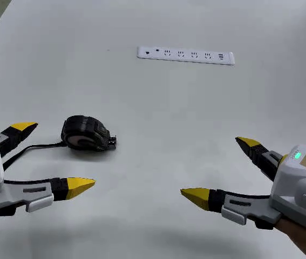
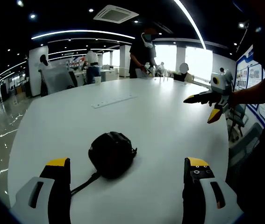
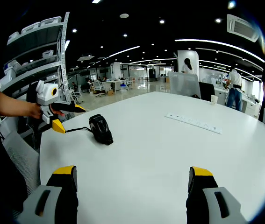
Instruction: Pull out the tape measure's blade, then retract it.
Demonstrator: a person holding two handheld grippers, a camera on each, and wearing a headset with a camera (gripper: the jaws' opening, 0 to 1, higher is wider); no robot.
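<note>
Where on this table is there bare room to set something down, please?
The table is bare between the tape measure and the right gripper, up to the power strip. It is crowded by the left gripper, where the tape measure's strap lies.

No lettering can be read on the tape measure (image 1: 85, 134), the power strip (image 1: 185, 55) or elsewhere.

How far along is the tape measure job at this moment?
Done: nothing visible yet; the tape measure lies on the table with no blade drawn out. In hand: nothing; the left gripper stands open close beside it, the right gripper open and farther off, both empty. Left: grip the case, pull the blade out, then let it retract.
</note>
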